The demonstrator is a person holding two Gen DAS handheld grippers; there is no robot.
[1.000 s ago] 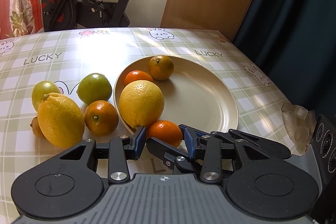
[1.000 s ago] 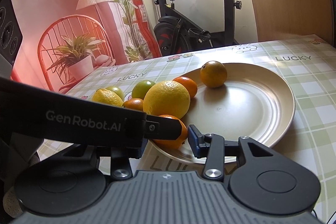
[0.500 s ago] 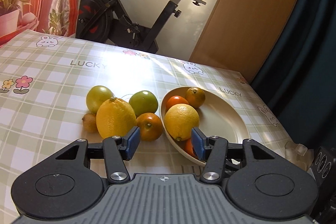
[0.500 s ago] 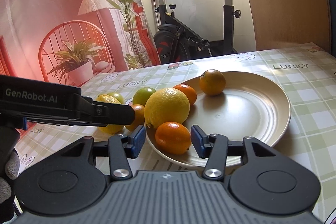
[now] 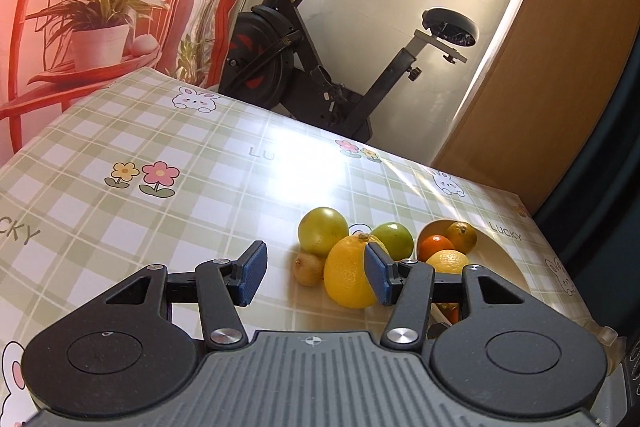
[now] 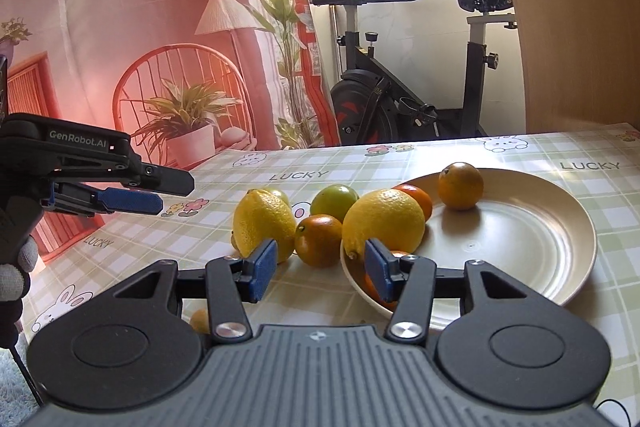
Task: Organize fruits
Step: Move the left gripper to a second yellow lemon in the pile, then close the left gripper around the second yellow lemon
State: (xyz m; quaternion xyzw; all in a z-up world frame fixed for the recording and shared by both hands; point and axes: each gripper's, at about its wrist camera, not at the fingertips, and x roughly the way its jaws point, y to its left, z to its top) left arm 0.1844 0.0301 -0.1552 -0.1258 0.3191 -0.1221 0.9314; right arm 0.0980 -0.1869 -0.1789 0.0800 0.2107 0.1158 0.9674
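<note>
A beige plate (image 6: 540, 227) holds a big lemon (image 6: 384, 223), an orange (image 6: 460, 185) at the back, a tangerine (image 6: 418, 199) and another tangerine (image 6: 376, 285) at its near rim. Beside it on the table lie a second lemon (image 6: 262, 223), an orange (image 6: 319, 240) and two green fruits (image 5: 323, 231) (image 5: 394, 239). A small brownish fruit (image 5: 308, 269) lies by the lemon (image 5: 348, 273). My left gripper (image 5: 314, 279) is open and empty, raised left of the fruits; it also shows in the right wrist view (image 6: 132, 201). My right gripper (image 6: 320, 273) is open and empty, in front of the plate's rim.
The table has a green checked cloth (image 5: 160, 155) with bunnies and flowers. An exercise bike (image 6: 400, 99) stands behind the far edge. A wooden panel (image 5: 560, 75) and dark curtain are at the right. A small yellow fruit (image 6: 200, 321) lies under my right gripper.
My left gripper opened off the tangerine at the plate's near rim, then rose and swung left. My right gripper pulled back a little and stays open.
</note>
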